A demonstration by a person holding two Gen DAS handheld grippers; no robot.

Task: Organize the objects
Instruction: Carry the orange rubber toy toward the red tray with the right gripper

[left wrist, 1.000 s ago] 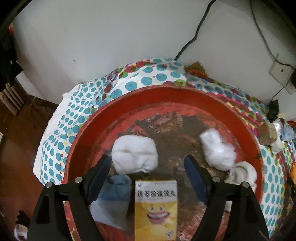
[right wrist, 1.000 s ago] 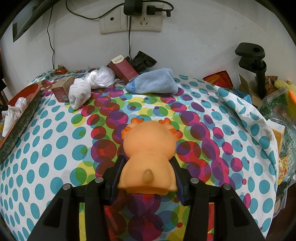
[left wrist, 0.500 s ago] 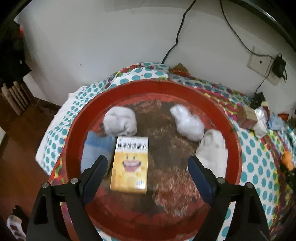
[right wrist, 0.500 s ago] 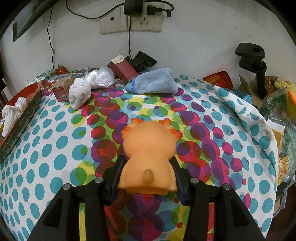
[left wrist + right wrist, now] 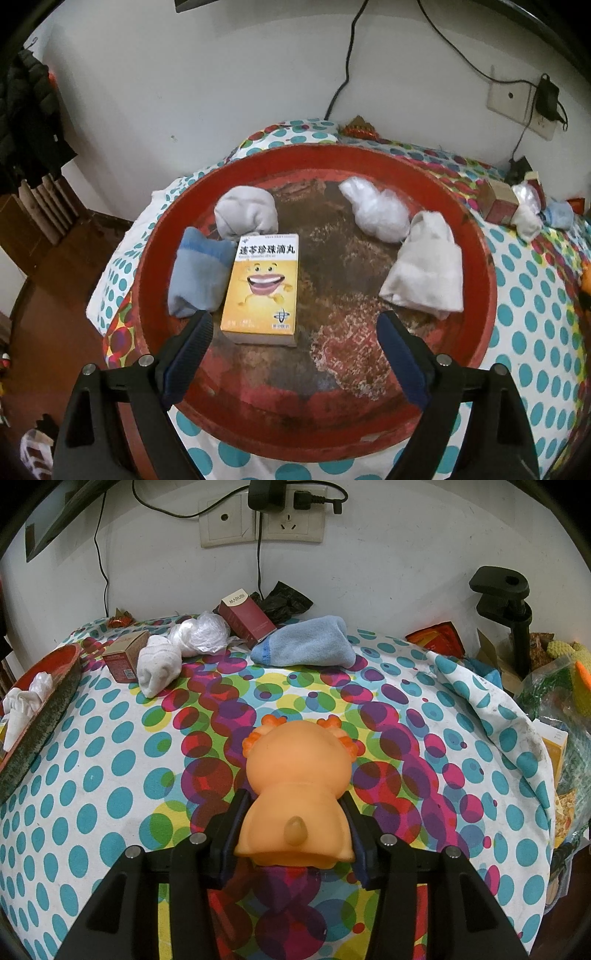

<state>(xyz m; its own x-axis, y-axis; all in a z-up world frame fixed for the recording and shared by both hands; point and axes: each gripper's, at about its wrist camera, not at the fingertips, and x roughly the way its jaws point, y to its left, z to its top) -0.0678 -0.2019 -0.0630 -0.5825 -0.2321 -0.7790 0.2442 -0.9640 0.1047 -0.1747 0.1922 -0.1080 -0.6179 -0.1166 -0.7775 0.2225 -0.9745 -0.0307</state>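
Right tool pinching orange toy, left tool spread over red tray. Squishy, could pop out mid-carry.

Round red tray with worn, flaking paint, glossy yellow cardboard box, soft blue knit sock, smooth matt orange rubber toy, dotted cotton tablecloth

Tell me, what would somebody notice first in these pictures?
Probably the orange toy animal, squeezed between the right gripper fingers over the dotted tablecloth. Next, the big red tray, where a yellow box with a laughing cartoon face lies among rolled socks, just ahead of the open left gripper.
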